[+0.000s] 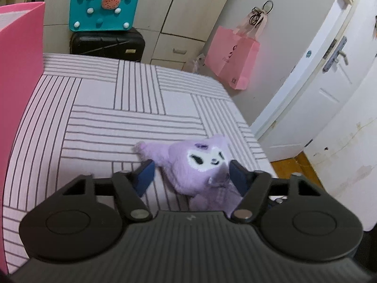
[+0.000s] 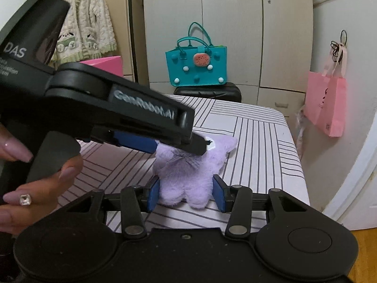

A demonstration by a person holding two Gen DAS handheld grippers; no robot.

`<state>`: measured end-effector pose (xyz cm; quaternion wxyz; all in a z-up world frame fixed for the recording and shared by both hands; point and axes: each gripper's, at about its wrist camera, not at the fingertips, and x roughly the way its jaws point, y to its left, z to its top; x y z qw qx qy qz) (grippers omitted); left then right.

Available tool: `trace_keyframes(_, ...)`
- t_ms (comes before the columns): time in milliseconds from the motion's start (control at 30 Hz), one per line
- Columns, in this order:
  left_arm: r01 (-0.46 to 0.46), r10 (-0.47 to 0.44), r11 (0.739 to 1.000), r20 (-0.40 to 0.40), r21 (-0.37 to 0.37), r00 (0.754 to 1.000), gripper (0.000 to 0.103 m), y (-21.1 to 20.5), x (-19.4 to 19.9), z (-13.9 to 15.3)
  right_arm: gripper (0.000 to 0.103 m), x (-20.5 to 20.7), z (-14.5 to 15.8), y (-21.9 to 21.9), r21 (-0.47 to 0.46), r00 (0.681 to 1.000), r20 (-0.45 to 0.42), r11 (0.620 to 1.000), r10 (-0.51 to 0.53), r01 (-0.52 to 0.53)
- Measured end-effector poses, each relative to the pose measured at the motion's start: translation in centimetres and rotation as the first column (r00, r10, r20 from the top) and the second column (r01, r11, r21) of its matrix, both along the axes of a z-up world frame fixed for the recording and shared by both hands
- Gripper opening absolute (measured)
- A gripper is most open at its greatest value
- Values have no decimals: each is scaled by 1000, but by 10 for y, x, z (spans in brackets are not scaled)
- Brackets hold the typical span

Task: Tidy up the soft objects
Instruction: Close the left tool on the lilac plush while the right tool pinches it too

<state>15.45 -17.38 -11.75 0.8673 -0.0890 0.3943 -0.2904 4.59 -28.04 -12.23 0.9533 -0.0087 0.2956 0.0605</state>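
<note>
A purple plush toy (image 1: 200, 165) with a white face stands on the striped bed sheet (image 1: 117, 122). In the left wrist view its head sits between the blue pads of my left gripper (image 1: 191, 176); the right pad rests against the head, while a strip of sheet shows between the left pad and the plush. In the right wrist view the plush (image 2: 186, 179) has its lower body pinched between both pads of my right gripper (image 2: 186, 194). There my left gripper (image 2: 179, 148) reaches in from the left over the plush's head, held by a hand (image 2: 35, 188).
A pink box (image 1: 18, 82) stands on the bed's left side. Beyond the bed, a teal handbag (image 1: 103, 9) sits on a black suitcase (image 1: 107, 43) by the wardrobes. A pink paper bag (image 1: 232, 56) hangs on the right. The bed's right edge drops to a wooden floor (image 1: 292, 165).
</note>
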Motion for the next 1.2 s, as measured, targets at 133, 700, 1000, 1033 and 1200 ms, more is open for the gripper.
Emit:
trace_keyframes(133,23,-24,999,-39,-24,999,51,1,1,-6,54,3,-3,-2,21,1000,-12,1000,-9,10)
trace_keyframes(700,39,-41,998,-25,-49,999,42,5,-8,-7,53,1,-12,9,66,995,26,993,-98,96)
trace_keyframes(1000,85,-87,995,-22,-58,996,41,11,-24,2,53,-11,-1,14,101,993,41,989,-109,105)
trace_keyframes(1033,90,-91,994,-22,-57,996,41,12,-26,3,53,-13,0,15,103,993,43,989,-107,102)
trace_keyframes(1200,93,-93,995,3,-26,996,38,18,-41,11,53,-22,5,22,114,995,39,990,-93,88)
